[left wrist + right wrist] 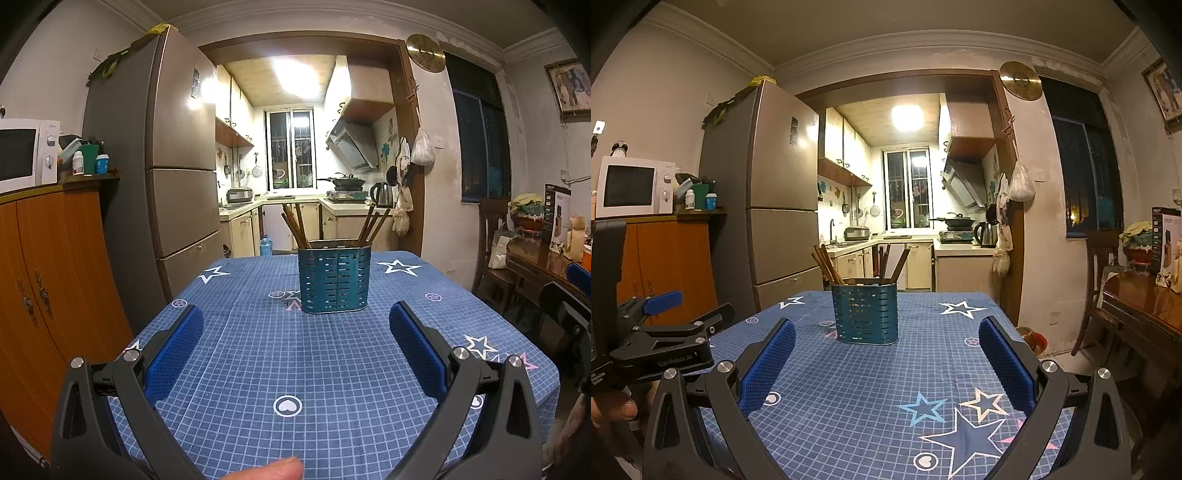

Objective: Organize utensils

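A teal perforated utensil holder (334, 280) stands on the blue star-patterned tablecloth (295, 362), toward the table's far end. Several brown chopsticks (295, 225) lean in its left part and more (375, 225) in its right part. It also shows in the right wrist view (865, 312), with its chopsticks (827, 265). My left gripper (295, 317) is open and empty, short of the holder. My right gripper (886, 332) is open and empty, also short of the holder. The left gripper's body (665, 332) shows at the left of the right wrist view.
A steel fridge (177, 147) and an orange cabinet (48, 266) with a microwave (22, 153) stand left of the table. A wooden side table (546, 258) with boxes and a chair (495, 236) stand to the right. The kitchen lies behind.
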